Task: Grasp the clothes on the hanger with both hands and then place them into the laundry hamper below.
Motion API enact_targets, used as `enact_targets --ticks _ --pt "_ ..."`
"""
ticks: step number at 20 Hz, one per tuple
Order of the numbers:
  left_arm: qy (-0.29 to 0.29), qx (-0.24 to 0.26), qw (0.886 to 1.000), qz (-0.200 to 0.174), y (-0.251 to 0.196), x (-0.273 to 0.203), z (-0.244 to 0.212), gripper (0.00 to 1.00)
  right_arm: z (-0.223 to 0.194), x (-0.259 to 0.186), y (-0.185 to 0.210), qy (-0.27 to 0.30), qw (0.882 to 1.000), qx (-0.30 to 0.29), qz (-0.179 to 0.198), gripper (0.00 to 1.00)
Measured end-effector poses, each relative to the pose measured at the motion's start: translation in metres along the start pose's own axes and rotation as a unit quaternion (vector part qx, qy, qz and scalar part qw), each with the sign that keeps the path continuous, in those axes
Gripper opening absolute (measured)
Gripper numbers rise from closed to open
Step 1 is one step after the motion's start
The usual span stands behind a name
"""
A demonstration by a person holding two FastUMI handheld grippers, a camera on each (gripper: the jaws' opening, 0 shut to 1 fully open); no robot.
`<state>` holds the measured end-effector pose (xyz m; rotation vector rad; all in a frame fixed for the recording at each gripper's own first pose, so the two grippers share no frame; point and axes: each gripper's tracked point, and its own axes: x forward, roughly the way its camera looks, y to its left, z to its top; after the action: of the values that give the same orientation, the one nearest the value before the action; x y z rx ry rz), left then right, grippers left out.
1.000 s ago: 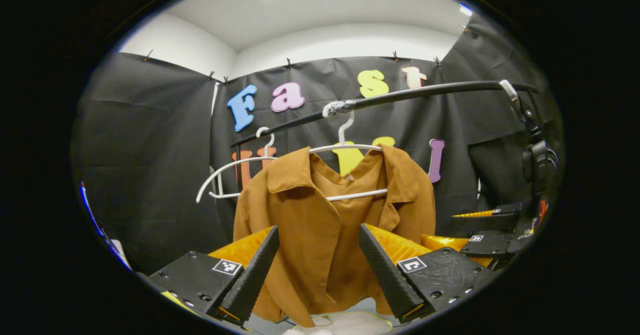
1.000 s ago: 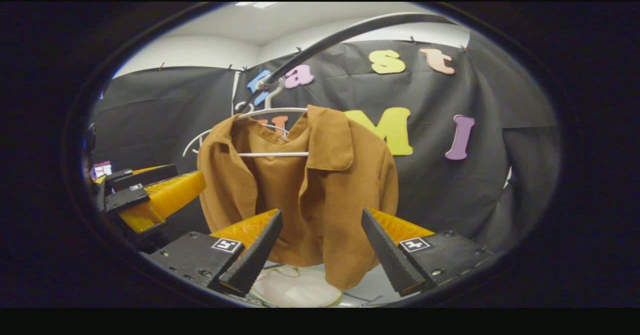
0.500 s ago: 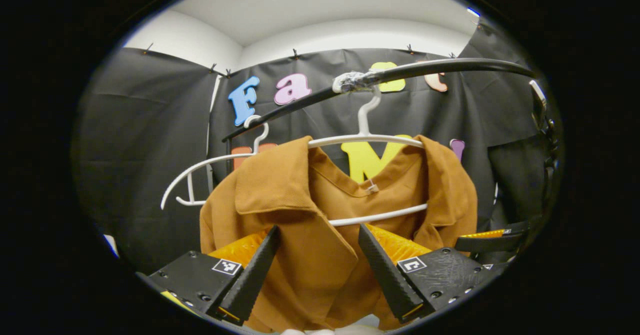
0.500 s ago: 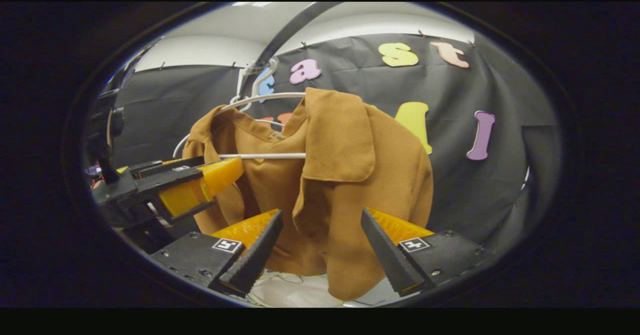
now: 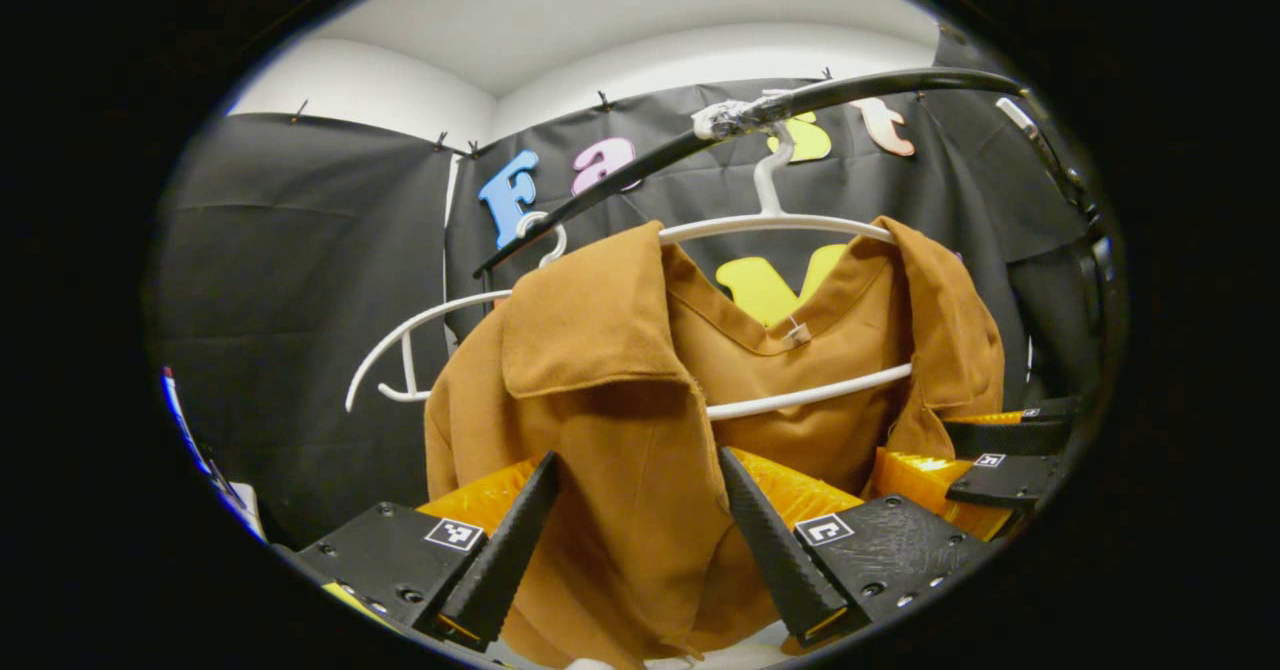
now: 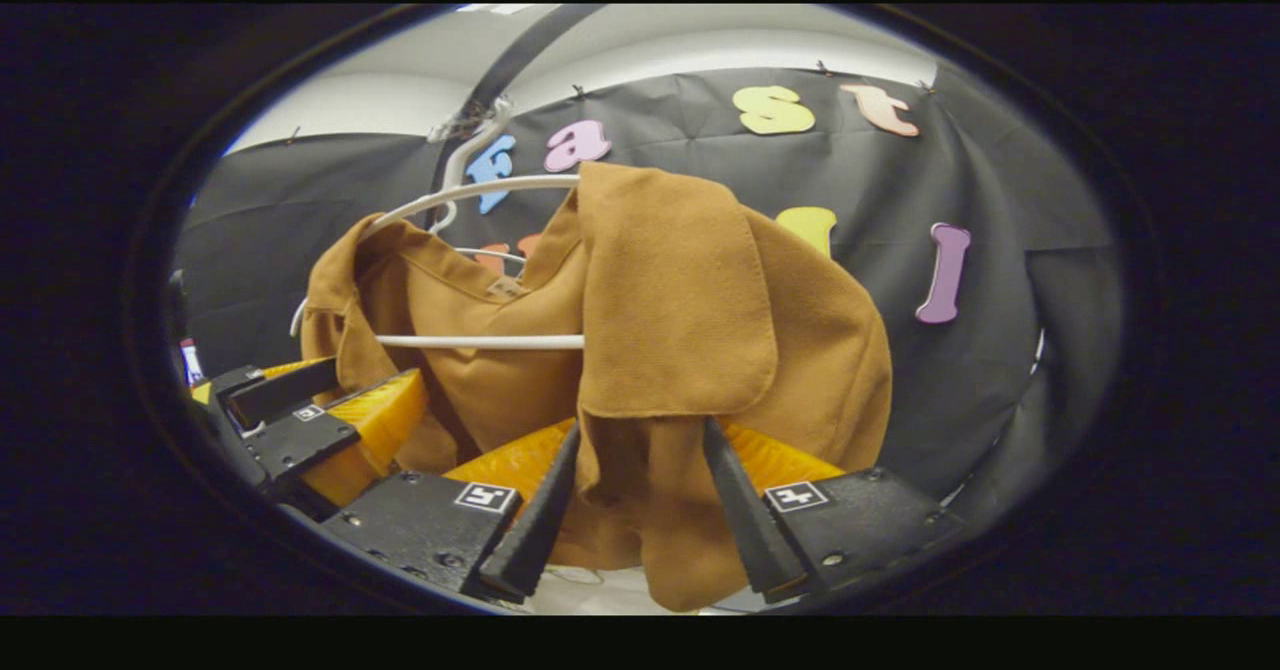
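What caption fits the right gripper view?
Right claw open around brown jacket front, hanging on white hanger.

Plain brown shirt (image 5: 620, 420), white hanger (image 5: 800, 395)

The left gripper (image 5: 636, 540) has two long wedge-shaped fingers (image 5: 500, 560) with a fine ribbed texture, tapering toward the tips. Each is fixed to a flat black block with sunken screw holes and a small square black-and-white marker (image 5: 453, 534). Ribbed orange housing sits behind the blocks. The right gripper (image 6: 625, 520) is built alike: tapered ribbed fingers (image 6: 535, 535), black screwed blocks, a square marker (image 6: 797, 496) on each, orange shells behind.
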<state>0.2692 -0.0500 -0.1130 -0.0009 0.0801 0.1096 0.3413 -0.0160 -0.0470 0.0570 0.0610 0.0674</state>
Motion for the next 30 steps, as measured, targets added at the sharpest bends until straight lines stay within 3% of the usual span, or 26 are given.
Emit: enact_targets --ticks 2,3,6,7,9,10,11,12,13,14,15,17,18,19,22,25,27,28,30 --pt "0.012 -0.005 1.0 0.002 0.0 0.001 -0.006 0.93 0.002 0.004 -0.003 -0.004 1.0 0.0 0.001 0.66" --pt "0.02 -0.007 1.0 0.003 0.0 0.002 -0.009 0.77 0.003 0.005 -0.006 -0.006 1.0 0.001 -0.001 0.58" --pt "0.025 -0.004 1.0 -0.017 -0.005 -0.001 -0.012 0.68 0.002 0.006 -0.017 -0.011 1.0 0.007 -0.008 0.32" --pt "0.024 0.0 1.0 -0.016 -0.002 0.001 -0.013 0.58 0.001 0.006 -0.017 -0.01 1.0 0.009 -0.002 0.2" --pt "0.032 -0.003 0.999 -0.027 -0.006 0.001 -0.017 0.36 0.001 0.005 -0.014 -0.005 1.0 0.015 0.014 0.12" --pt "0.039 -0.006 0.998 -0.039 -0.011 0.001 -0.019 0.44 0.001 0.005 -0.016 -0.004 1.0 0.014 0.019 0.09" --pt "0.039 0.001 0.999 -0.035 -0.008 0.002 -0.019 0.43 0.001 0.005 -0.018 -0.005 1.0 0.012 0.025 0.07" --pt "0.039 0.008 0.999 -0.005 0.006 0.001 -0.021 0.24 0.002 0.005 -0.017 -0.003 0.999 0.012 0.032 0.06" --pt "0.045 -0.001 0.999 -0.008 0.007 0.001 -0.024 0.05 0.001 0.005 -0.017 0.0 0.999 0.016 0.04 0.05" --pt "0.05 -0.009 0.999 -0.013 0.005 0.004 -0.027 0.04 0.002 0.005 -0.017 0.003 0.999 0.023 0.046 0.05" --pt "0.05 -0.016 0.999 -0.015 0.004 0.005 -0.026 0.1 0.003 0.005 -0.019 0.003 0.998 0.026 0.053 0.05" --pt "0.05 -0.022 0.998 -0.019 0.007 0.005 -0.026 0.0 0.003 0.006 -0.02 0.008 0.997 0.034 0.068 0.04" --pt "0.053 -0.025 0.998 -0.021 0.006 0.004 -0.026 0.05 0.003 0.006 -0.02 0.012 0.996 0.041 0.075 0.05" --pt "0.054 -0.027 0.998 -0.022 0.007 0.002 -0.026 0.0 0.003 0.007 -0.02 0.014 0.995 0.049 0.082 0.05" --pt "0.058 -0.029 0.997 -0.033 0.008 0.002 -0.027 0.0 0.008 0.005 -0.023 0.017 0.99 0.077 0.114 0.05" --pt "0.058 -0.037 0.997 -0.036 0.012 0.0 -0.023 0.0 0.015 0.001 -0.024 0.016 0.977 0.133 0.167 0.04" --pt "0.053 -0.043 0.997 -0.034 0.02 -0.002 -0.018 0.05 0.026 -0.008 -0.015 0.01 0.957 0.191 0.216 0.05" --pt "0.049 -0.045 0.997 -0.032 0.024 -0.004 -0.013 0.0 0.032 -0.013 -0.014 0.003 0.953 0.199 0.228 0.05" --pt "0.043 -0.051 0.997 -0.032 0.029 -0.007 -0.005 0.0 0.044 -0.023 -0.01 -0.013 0.948 0.188 0.256 0.04"
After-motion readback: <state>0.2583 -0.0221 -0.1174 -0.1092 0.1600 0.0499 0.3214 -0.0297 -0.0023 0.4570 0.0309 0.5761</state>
